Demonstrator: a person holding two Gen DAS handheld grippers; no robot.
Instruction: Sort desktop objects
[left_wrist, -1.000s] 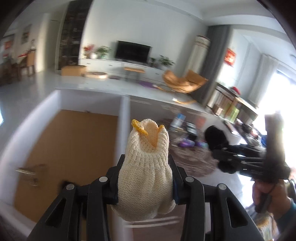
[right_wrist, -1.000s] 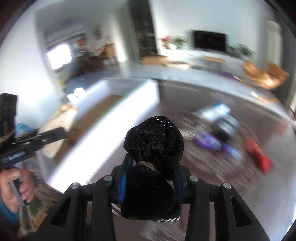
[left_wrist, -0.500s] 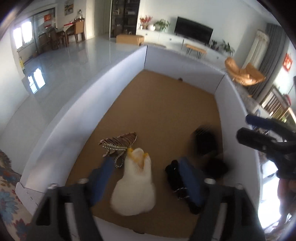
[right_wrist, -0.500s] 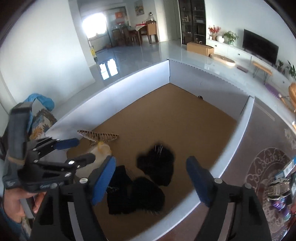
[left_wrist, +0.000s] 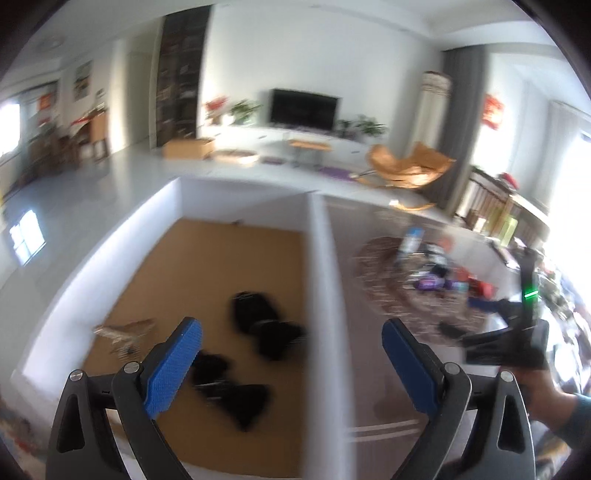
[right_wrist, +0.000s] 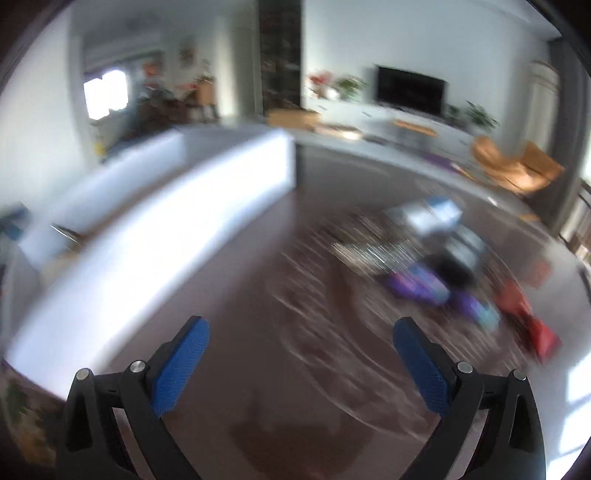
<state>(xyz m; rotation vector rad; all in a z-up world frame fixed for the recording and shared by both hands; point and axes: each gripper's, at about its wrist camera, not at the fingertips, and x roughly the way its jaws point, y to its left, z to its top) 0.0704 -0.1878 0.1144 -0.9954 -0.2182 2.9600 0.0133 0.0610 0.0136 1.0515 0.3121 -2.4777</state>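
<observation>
Both our left gripper (left_wrist: 290, 354) and right gripper (right_wrist: 301, 350) gape wide, empty. Ahead of the right, the blurred clutter (right_wrist: 436, 273) on the desk (right_wrist: 258, 302) looks light; we'd pinch pieces mid-body.

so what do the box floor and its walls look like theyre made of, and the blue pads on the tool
Box floor: flat matte tan, looks like cork or raw cardboard. Walls: smooth plain white, probably coated board or foam board; blur leaves it open. Blue pads on the left tool: fine gridded texture, matte, likely rubber or soft plastic.
</observation>
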